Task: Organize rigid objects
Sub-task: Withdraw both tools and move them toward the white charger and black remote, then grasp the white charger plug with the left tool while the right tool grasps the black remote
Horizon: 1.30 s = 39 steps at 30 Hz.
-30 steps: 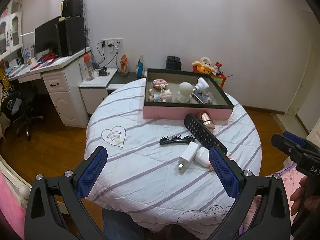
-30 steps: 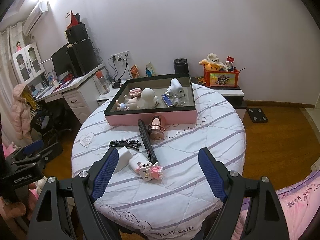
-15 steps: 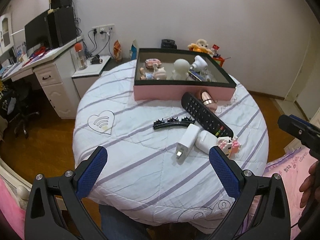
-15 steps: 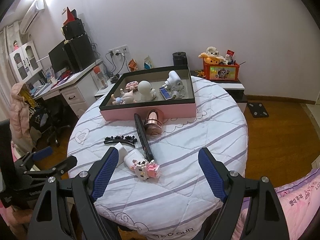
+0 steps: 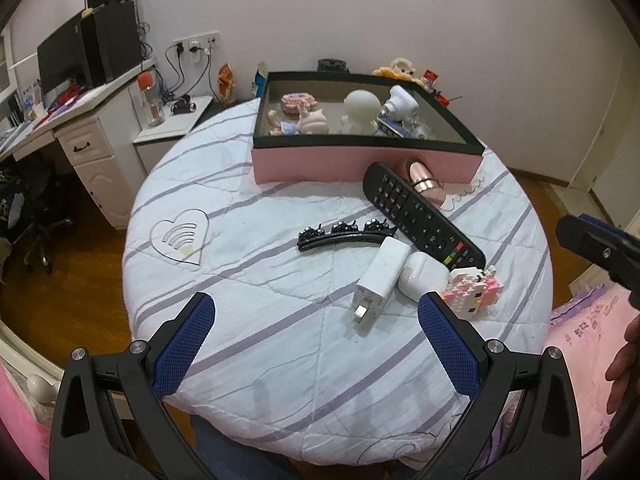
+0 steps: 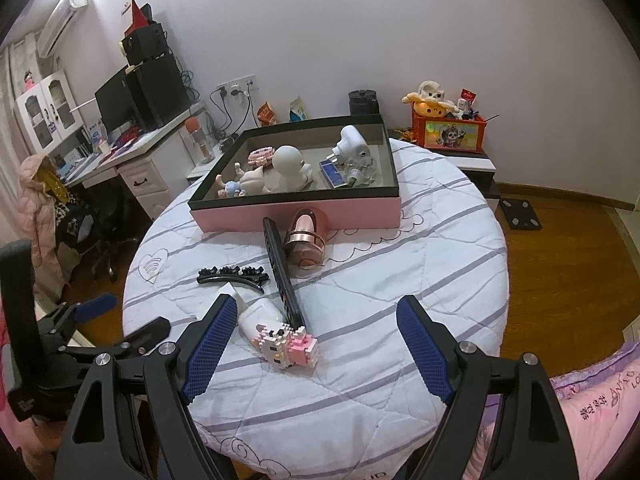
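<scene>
A round tabletop [image 5: 248, 344] covered by a white quilted cloth with lilac stripes is seen from both wrist views. Toward its far side a shallow rectangular box tray with pink outer walls and a black rim [image 5: 320, 164] is set; inside it a white round-headed figurine [image 5: 360, 110], a white plug-shaped device [image 5: 402, 106], a pale pink animal figure [image 5: 312, 122] and a pink patterned disc [image 5: 298, 101] are held.

In front of the tray a rose-gold metallic cylinder [image 6: 304, 236] is laid on its side against the pink wall. Beside it a long black remote control [image 5: 420, 216] is stretched diagonally across the cloth. A black beaded hair clip [image 5: 346, 234] is placed just left of the remote. Nearer the front edge, a white rectangular charger block [image 5: 380, 278] and a white rounded earbud case [image 5: 424, 278] are laid touching each other, and a pink-and-white brick-built toy [image 6: 288, 346] is set just beside the case.

The left gripper [image 5: 316, 336] is held over the near part of the tabletop with its blue-padded jaws spread wide and nothing between them. The right gripper [image 6: 314, 338] is likewise held wide and empty, with the brick toy seen just beyond its left finger.
</scene>
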Tool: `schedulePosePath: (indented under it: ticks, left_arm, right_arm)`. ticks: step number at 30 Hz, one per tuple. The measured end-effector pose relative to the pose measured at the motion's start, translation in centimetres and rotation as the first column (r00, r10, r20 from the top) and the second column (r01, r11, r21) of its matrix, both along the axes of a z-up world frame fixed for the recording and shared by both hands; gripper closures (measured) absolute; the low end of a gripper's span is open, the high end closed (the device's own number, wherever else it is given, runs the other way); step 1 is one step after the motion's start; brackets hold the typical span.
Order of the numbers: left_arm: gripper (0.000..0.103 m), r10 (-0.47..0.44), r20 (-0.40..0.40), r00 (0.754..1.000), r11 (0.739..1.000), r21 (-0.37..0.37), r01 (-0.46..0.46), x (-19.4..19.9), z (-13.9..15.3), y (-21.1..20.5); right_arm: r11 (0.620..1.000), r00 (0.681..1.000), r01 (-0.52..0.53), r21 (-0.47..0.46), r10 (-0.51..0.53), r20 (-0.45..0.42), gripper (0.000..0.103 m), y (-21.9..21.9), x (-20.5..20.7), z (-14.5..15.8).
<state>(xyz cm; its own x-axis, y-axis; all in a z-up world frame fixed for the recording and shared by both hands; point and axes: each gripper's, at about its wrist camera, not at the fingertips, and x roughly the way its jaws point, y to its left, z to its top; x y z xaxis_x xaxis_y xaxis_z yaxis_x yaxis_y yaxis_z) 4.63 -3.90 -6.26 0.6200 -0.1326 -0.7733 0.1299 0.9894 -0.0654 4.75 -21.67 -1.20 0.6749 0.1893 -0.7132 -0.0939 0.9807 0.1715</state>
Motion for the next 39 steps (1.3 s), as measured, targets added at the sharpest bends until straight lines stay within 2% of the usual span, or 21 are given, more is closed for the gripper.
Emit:
schedulePosePath:
  ticks: [11,14,17,20,23,26,28,31,37,39]
  left_arm:
    - [0.001,-0.046,-0.057,0.997,0.999,-0.009,0.045,3.1,-4.0,-1.4]
    - [0.006,-0.062,-0.06,0.996,0.998,-0.031,0.06,4.1,-4.6,-1.6]
    - [0.015,-0.089,-0.083,0.993,0.994,-0.074,0.083,5.0,-5.2,-1.7]
    - [0.021,-0.108,-0.068,0.992,0.992,-0.08,0.102,5.3,-5.4,-2.0]
    - [0.033,-0.131,-0.064,0.989,0.988,-0.096,0.125,5.6,-5.4,-2.3]
    - [0.05,-0.16,-0.058,0.985,0.983,-0.1,0.154,5.8,-5.4,-3.0]
    - [0.065,-0.179,-0.054,0.982,0.979,-0.108,0.172,5.8,-5.4,-3.3]
    - [0.079,-0.198,-0.055,0.979,0.971,-0.149,0.188,5.9,-5.5,-3.4]
    - [0.08,-0.185,-0.043,0.982,0.969,-0.177,0.175,6.0,-5.4,-2.7]
    - [0.08,-0.175,-0.041,0.984,0.97,-0.18,0.165,6.0,-5.3,-2.3]
  right_arm:
    - [1.0,0.998,0.004,-0.005,-0.004,-0.065,0.02,0.1,2.1,-2.5]
    - [1.0,0.996,0.005,-0.003,-0.005,-0.084,0.02,0.1,2.9,-3.2]
    - [1.0,0.995,-0.006,-0.005,0.005,-0.101,0.02,0.3,3.8,-3.9]
    - [1.0,0.993,-0.02,-0.002,0.02,-0.117,0.02,0.7,4.8,-4.5]
    - [0.999,0.99,-0.044,-0.006,0.043,-0.136,0.02,1.1,5.8,-5.2]
    - [0.997,0.987,-0.076,-0.006,0.075,-0.144,0.02,1.8,7.0,-5.7]
    - [0.995,0.984,-0.096,-0.015,0.092,-0.154,0.02,2.3,7.8,-6.1]
    - [0.994,0.98,-0.108,-0.016,0.104,-0.171,0.02,2.7,8.6,-6.6]
    - [0.987,0.969,-0.156,-0.046,0.144,-0.199,0.02,3.8,9.6,-7.7]
    - [0.986,0.971,-0.155,-0.058,0.142,-0.192,0.027,4.2,10.0,-8.0]
